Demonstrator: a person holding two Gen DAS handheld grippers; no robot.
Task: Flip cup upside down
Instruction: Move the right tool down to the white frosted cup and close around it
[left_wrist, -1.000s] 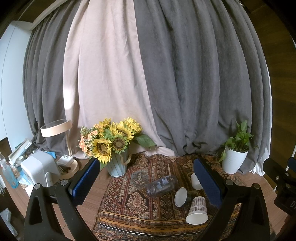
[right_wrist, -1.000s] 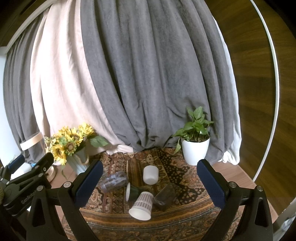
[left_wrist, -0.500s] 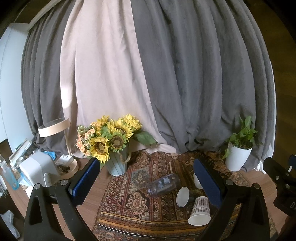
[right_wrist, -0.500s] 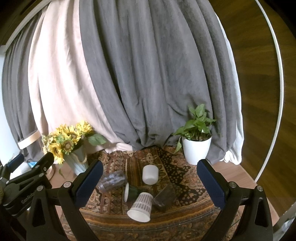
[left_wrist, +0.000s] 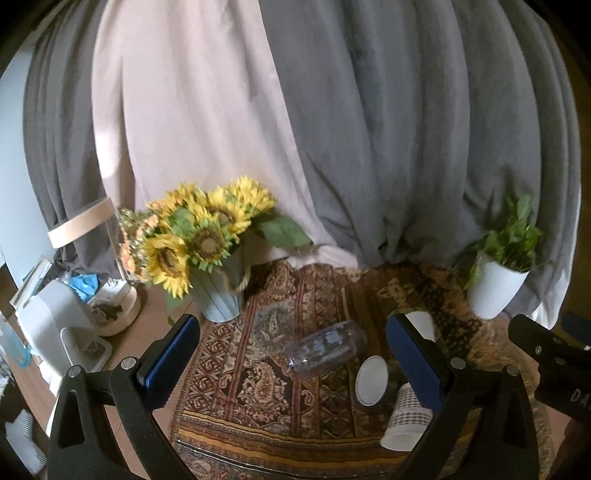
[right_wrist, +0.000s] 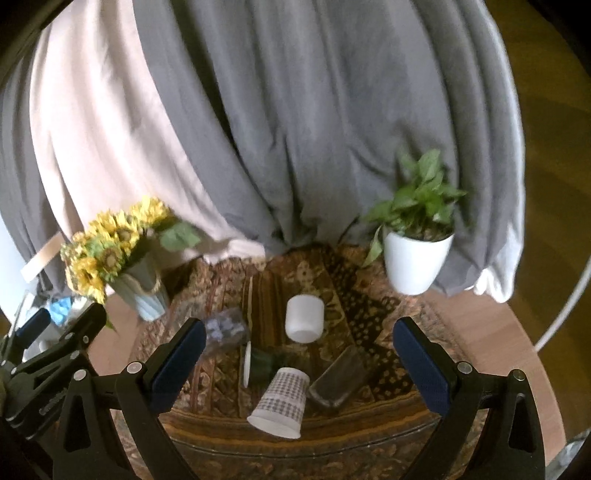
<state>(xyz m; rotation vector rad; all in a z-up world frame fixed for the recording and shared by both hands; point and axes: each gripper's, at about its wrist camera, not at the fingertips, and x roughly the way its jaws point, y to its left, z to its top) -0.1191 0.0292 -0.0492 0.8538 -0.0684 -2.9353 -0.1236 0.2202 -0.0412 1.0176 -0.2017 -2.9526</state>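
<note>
While both tools hang above the rug (right_wrist: 369, 373), spread and empty: left tool (left_wrist: 291, 354), right tool (right_wrist: 299, 350). Checked cup (right_wrist: 280, 402) mouth-down already; white cup (right_wrist: 304, 317) likewise; dark cup (right_wrist: 258, 363) on its side. Unclear which remains; nothing gripped.

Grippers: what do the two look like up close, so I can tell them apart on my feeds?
They look alike. The left gripper and right gripper each have black triangular arms with cutouts, silver screw heads and flat blue pads. Partial white lettering marks each body.
</note>
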